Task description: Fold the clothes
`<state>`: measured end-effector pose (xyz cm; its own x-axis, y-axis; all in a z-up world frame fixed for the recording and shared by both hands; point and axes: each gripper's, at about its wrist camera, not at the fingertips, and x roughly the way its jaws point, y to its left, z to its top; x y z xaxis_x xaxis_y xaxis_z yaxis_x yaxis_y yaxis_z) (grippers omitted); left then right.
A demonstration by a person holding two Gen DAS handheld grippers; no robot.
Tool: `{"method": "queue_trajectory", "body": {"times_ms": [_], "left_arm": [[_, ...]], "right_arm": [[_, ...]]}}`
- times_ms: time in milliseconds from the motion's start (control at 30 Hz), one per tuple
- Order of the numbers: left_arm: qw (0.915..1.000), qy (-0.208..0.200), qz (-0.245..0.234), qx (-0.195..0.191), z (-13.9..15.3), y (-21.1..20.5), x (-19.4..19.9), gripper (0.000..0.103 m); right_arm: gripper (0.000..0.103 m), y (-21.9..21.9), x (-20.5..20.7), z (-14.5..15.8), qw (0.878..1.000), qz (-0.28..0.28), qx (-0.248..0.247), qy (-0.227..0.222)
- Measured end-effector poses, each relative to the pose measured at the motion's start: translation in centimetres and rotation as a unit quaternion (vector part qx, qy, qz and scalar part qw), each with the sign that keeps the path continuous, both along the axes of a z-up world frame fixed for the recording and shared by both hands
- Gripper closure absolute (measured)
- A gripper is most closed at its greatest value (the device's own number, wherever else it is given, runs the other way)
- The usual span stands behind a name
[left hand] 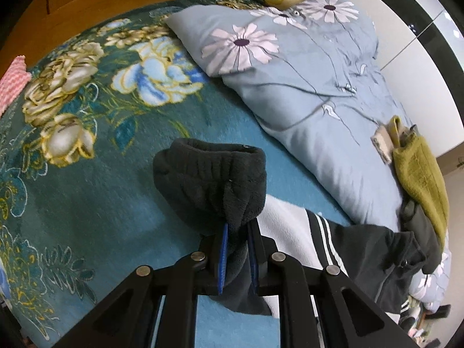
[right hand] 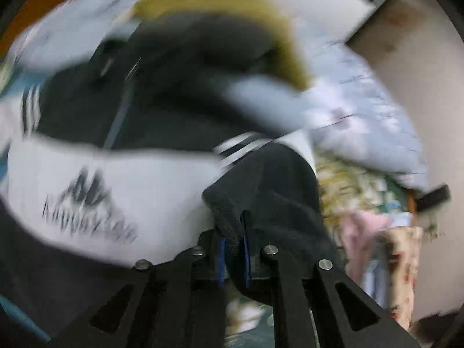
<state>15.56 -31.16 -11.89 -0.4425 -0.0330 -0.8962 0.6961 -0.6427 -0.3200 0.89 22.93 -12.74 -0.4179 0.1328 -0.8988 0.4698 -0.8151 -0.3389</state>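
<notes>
**Both grippers clamped on the fleece jacket**

My left gripper (left hand: 237,232) pinched the black-and-white fleece jacket's (left hand: 293,232) dark ribbed cuff (left hand: 211,174). My right gripper (right hand: 233,232) pinched its other cuff (right hand: 269,185). The jacket lay on the teal floral blanket (left hand: 116,174), with the pale-blue flowered duvet (left hand: 304,87) at one o'clock.

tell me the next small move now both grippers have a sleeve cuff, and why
Probably bring both cuffs in across the white chest panel. The left gripper is shut on the dark left cuff and the right gripper on the right cuff, so the fleece jacket looks ready for its sleeves folded in.
</notes>
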Motion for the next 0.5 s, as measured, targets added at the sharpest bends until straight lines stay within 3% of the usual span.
{"method": "queue_trajectory", "body": {"times_ms": [133,233,300,367,500], "left_arm": [[1.0000,-0.001,0.000,0.009,-0.5,-0.2,0.5,0.089],[0.9998,0.003,-0.004,0.018,-0.7,-0.1,0.6,0.089],[0.9997,0.005,-0.008,0.023,-0.9,0.0,0.6,0.089],[0.9995,0.004,-0.016,0.027,-1.0,0.3,0.3,0.089],[0.9987,-0.004,-0.040,0.033,-1.0,1.1,-0.5,0.089]], "right_arm": [[0.061,0.3,1.3,-0.2,1.000,0.002,-0.004,-0.029],[0.050,2.1,2.5,3.0,0.998,-0.023,-0.054,-0.016],[0.047,4.4,3.5,5.8,0.992,-0.068,-0.108,0.006],[0.047,7.0,4.5,8.0,0.978,-0.130,-0.159,0.026],[0.047,12.8,7.1,9.9,0.928,-0.256,-0.268,0.038]]}}
